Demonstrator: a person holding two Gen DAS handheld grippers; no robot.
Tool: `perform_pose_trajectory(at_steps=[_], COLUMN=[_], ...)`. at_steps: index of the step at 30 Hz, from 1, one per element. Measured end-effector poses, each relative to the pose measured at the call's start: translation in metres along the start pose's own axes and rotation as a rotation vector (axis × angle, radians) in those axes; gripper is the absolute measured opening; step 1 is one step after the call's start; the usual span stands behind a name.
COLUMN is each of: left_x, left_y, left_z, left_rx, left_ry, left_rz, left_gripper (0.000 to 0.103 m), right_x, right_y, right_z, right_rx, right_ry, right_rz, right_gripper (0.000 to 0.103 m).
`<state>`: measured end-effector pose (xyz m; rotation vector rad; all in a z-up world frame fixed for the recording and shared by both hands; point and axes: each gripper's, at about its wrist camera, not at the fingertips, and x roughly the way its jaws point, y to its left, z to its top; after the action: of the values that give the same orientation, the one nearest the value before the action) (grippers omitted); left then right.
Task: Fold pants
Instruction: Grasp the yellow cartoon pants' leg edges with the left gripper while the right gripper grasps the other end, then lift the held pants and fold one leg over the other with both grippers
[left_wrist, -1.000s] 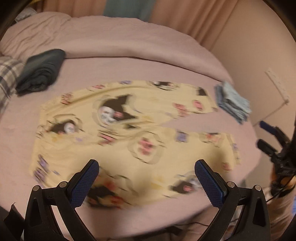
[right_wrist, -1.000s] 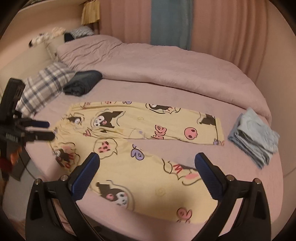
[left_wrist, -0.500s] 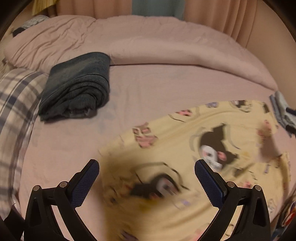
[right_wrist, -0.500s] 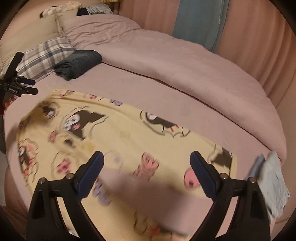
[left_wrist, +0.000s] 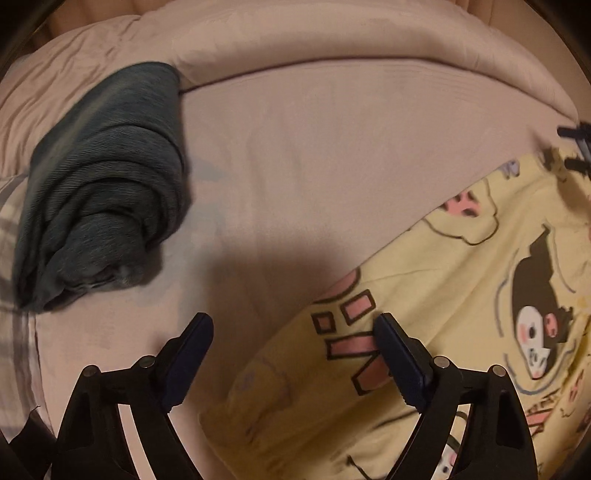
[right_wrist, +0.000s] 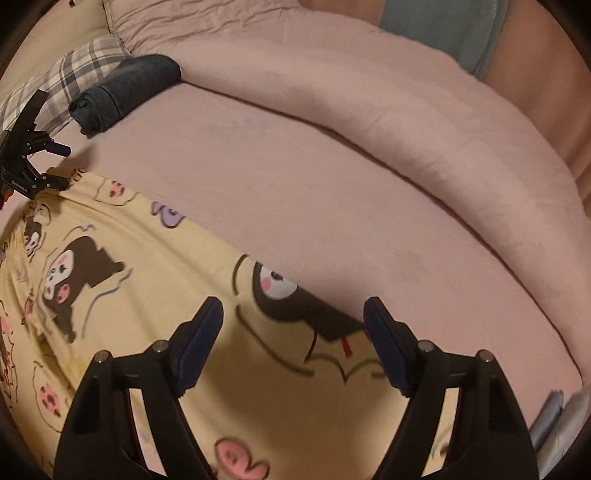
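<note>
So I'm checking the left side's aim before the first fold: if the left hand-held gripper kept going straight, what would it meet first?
Probably the top edge of the yellow pants where they meet the pink sheet. The left hand-held gripper, jaws open and just closing, straddles that edge; depth is unclear.

Visible items by count: one pair of yellow printed pants, one rolled dark garment, one plaid pillow, one pink duvet, one pink sheet, one folded grey stack, two grippers.
</note>
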<state>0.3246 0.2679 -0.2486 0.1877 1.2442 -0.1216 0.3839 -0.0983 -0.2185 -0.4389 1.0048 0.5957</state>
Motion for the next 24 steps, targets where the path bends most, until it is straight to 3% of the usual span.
perform_pose_trajectory(at_steps=[4,7,9,13,15,16,17,18,19,21,24], left_x=[0.003,0.003,-0.001,-0.006,-0.012,-0.014,-0.016,-0.019,-0.021,-0.024,-0.036], left_y=[0.010,0.015,0.012,0.013,0.015,0.015,0.013,0.012,0.009,0.004,0.000], left_z=[-0.004,-0.010,-0.016,-0.024,-0.029,-0.030,-0.032,-0.033,-0.034,-0.037,-0.048], left_rx=[0.012,0.025,0.071,0.112,0.112,0.122,0.128,0.136,0.145,0.161,0.169], left_ry=[-0.007,-0.001,0.003,0.005,0.005,0.002,-0.003,-0.007,-0.008,-0.008,-0.056], left_rz=[-0.067,-0.108,-0.116,-0.123,-0.131,-0.136,-0.141,-0.141,-0.125,-0.081,-0.024], left_gripper=[0.090,0.085,0.077,0.066,0.054,0.047,0.032,0.016,0.008,0.002,0.002], right_x=[0.026,0.045,0.056,0.051,0.048,0.045,0.044,0.041,0.042,0.040,0.031], right_y=[-0.007,-0.014,-0.017,-0.012,-0.011,-0.009,-0.007,-0.001,0.001,0.010,0.025], right_z=[0.008,0.006,0.002,-0.002,-0.004,-0.004,-0.005,-0.005,-0.004,-0.006,-0.009], right_rx=[-0.012,-0.011,0.003,-0.008,-0.016,-0.016,-0.025,-0.044,-0.052,-0.086,-0.119], right_ry=[0.045,0.107,0.160,0.141,0.140,0.139,0.136,0.130,0.130,0.132,0.120], right_rz=[0.041,0.064,0.097,0.137,0.136,0.137,0.136,0.124,0.117,0.089,0.041], right_gripper=[0.078,0.075,0.073,0.058,0.047,0.037,0.022,0.014,0.009,0.006,0.003])
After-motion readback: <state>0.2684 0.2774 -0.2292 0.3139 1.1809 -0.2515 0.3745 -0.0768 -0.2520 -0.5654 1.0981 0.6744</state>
